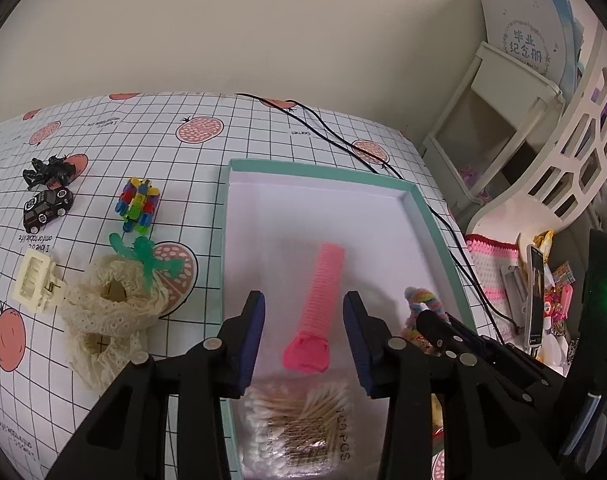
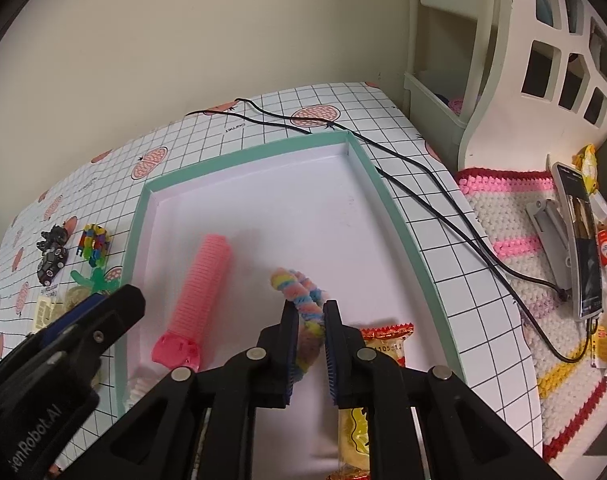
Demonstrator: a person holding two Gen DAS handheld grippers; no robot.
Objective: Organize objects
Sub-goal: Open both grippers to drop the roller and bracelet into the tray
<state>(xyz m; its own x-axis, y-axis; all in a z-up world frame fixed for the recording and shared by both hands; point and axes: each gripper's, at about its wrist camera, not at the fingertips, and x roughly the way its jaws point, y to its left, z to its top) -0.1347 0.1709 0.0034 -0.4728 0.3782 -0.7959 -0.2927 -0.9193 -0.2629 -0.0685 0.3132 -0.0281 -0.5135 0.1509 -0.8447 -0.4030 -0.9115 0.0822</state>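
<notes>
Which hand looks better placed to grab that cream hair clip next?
Probably the left. The left gripper is open and empty, and the cream hair clip lies on its side of the table. The right gripper is shut on the rainbow pipe cleaner.

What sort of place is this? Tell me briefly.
Probably a home, perhaps a child's room: a fruit-print tablecloth, small toys like a toy car, a crocheted mat and a white cutout shelf beside the table.

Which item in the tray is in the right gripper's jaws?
The rainbow fuzzy twist, pinched by the right gripper. The pink roller lies free to its left, the snack packet to its right.
</notes>
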